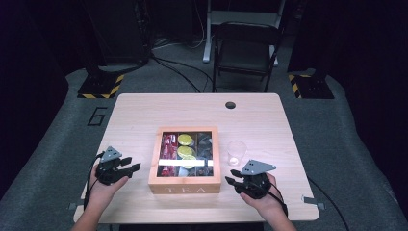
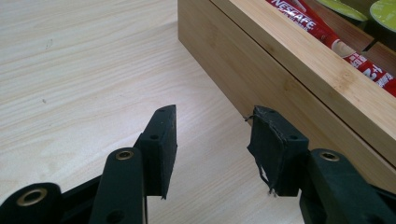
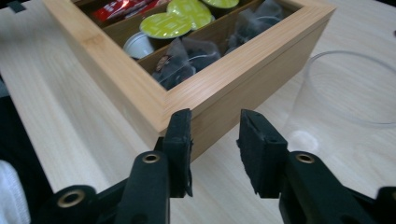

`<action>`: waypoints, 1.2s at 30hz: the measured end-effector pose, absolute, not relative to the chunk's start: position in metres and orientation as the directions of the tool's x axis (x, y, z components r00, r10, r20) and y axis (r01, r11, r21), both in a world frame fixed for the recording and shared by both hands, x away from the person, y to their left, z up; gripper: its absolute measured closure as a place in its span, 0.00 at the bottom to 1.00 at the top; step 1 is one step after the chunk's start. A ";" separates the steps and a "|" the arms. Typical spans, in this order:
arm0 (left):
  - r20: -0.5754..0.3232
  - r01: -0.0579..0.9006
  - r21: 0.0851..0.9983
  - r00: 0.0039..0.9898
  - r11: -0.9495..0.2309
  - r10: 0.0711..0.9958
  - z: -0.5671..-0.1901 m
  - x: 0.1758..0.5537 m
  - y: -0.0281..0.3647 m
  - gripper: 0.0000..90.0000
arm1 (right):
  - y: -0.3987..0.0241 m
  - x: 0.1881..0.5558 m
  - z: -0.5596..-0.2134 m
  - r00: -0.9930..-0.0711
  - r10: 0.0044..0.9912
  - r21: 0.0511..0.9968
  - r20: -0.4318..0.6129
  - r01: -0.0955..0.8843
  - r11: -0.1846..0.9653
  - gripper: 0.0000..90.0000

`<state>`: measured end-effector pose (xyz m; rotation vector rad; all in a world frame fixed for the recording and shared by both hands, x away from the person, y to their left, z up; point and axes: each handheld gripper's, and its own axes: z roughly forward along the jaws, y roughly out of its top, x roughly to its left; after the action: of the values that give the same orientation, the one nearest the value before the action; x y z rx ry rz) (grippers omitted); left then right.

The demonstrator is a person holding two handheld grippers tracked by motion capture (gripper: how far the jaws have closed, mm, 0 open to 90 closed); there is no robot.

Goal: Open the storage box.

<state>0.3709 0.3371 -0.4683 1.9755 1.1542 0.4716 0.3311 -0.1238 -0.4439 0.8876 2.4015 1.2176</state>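
Note:
A wooden box (image 1: 184, 186) marked TEA sits at the middle of the table, toward the near side. Through its framed top I see red stick packets (image 1: 168, 147), green-topped capsules (image 1: 185, 150) and dark sachets (image 1: 204, 147) in three compartments. A clear plastic cup (image 1: 236, 153) stands just right of the box. My left gripper (image 1: 132, 164) rests open and empty left of the box, its jaws pointing at the box wall (image 2: 261, 70). My right gripper (image 1: 231, 176) sits open and empty at the box's front right corner (image 3: 187, 100), with the cup (image 3: 355, 88) beyond it to the right.
The light wooden table (image 1: 144, 110) has a round cable hole (image 1: 230, 105) near its far edge. A folding chair (image 1: 245, 48) stands on the floor behind the table. Bare tabletop lies behind the box and on either side of it.

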 end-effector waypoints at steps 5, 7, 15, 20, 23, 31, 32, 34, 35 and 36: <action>-0.064 0.563 0.776 0.519 -0.285 0.853 -0.469 0.372 0.338 0.56 | -0.120 0.326 -0.451 -0.790 0.614 0.792 0.010 0.381 0.477 0.80; -0.066 0.564 0.777 0.514 -0.279 0.855 -0.469 0.372 0.338 0.56 | -0.118 0.325 -0.452 -0.795 0.606 0.795 0.013 0.376 0.476 0.81; -0.070 0.566 0.775 0.520 -0.282 0.852 -0.469 0.373 0.338 0.56 | -0.113 0.324 -0.460 -0.820 0.572 0.767 0.011 0.374 0.521 0.88; -0.067 0.563 0.777 0.519 -0.282 0.852 -0.470 0.374 0.336 0.57 | -0.111 0.324 -0.463 -0.821 0.571 0.759 0.006 0.376 0.532 0.91; -0.065 0.561 0.777 0.524 -0.287 0.849 -0.470 0.375 0.336 0.57 | -0.111 0.324 -0.464 -0.826 0.564 0.754 0.009 0.376 0.538 0.93; -0.064 0.563 0.772 0.532 -0.296 0.844 -0.470 0.375 0.335 0.57 | -0.110 0.327 -0.468 -0.832 0.553 0.753 0.040 0.389 0.531 0.99; -0.065 0.563 0.771 0.533 -0.297 0.843 -0.470 0.375 0.335 0.57 | -0.109 0.327 -0.468 -0.827 0.561 0.754 0.039 0.393 0.526 0.99; -0.065 0.563 0.771 0.533 -0.297 0.844 -0.470 0.375 0.335 0.57 | -0.109 0.327 -0.468 -0.827 0.561 0.754 0.038 0.392 0.527 0.99; -0.065 0.564 0.771 0.533 -0.297 0.844 -0.470 0.375 0.335 0.57 | -0.109 0.327 -0.469 -0.826 0.562 0.752 0.048 0.400 0.524 0.99; -0.065 0.564 0.771 0.533 -0.297 0.844 -0.470 0.375 0.335 0.57 | -0.109 0.327 -0.469 -0.826 0.562 0.752 0.048 0.400 0.524 0.99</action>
<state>0.3753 0.3351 -0.4703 1.9969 1.1402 0.4587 0.3268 -0.1088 -0.4688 0.8198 2.5619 1.1853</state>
